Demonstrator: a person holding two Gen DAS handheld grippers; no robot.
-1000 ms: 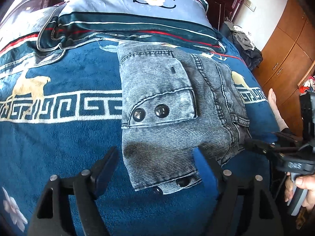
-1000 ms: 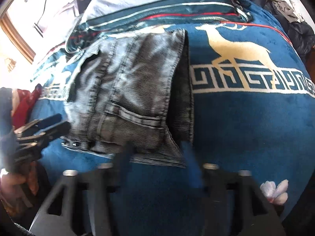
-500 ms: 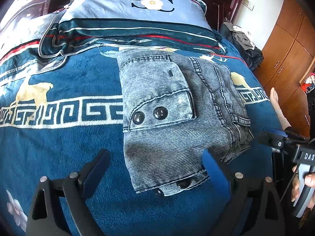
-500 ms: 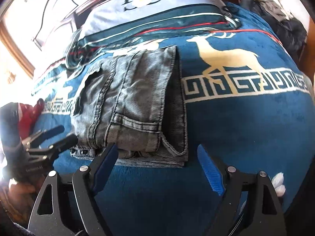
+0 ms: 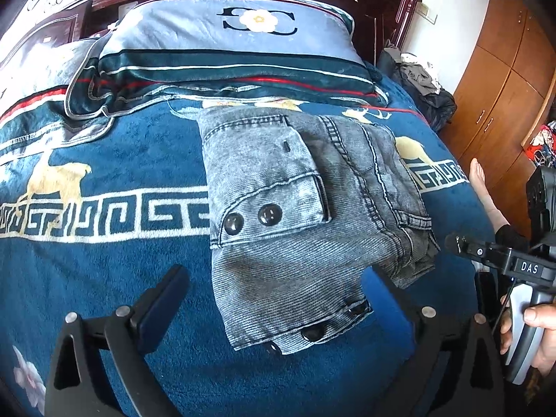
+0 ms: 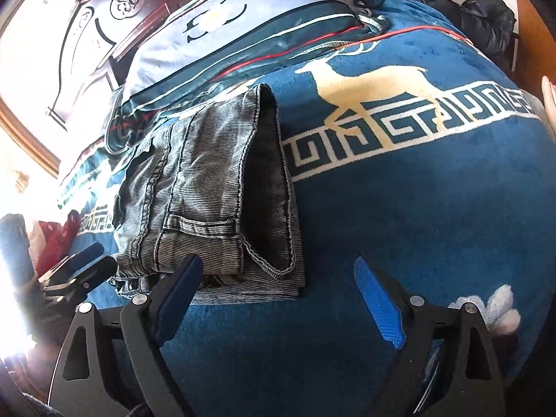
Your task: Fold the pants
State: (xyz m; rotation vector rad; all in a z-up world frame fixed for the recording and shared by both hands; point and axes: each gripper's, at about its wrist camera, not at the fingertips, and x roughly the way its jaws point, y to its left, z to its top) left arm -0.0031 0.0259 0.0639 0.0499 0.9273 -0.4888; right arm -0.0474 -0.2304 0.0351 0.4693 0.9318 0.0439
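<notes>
The pants (image 5: 305, 215) lay folded into a compact grey bundle on the blue bed (image 5: 104, 278), below the pillow (image 5: 226, 48). Folding looked finished; next, probably just backing away. The left gripper (image 5: 274, 299) and right gripper (image 6: 278, 285) tilted down at the near edge, fingers (image 6: 378, 309) opening wide, gripping nothing.

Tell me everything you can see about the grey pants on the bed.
The pants are washed grey, finely ribbed denim-like cloth with dark contrast stitching, folded into a compact, roughly rectangular stack. A flap with two dark round buttons lies on top; more buttons show along the near edge. A belt loop and layered hems show on one side. They lie flat on the blue blanket, below the pillow. No fingers touch them; both grippers' fingers are opening around the near edge.
</notes>
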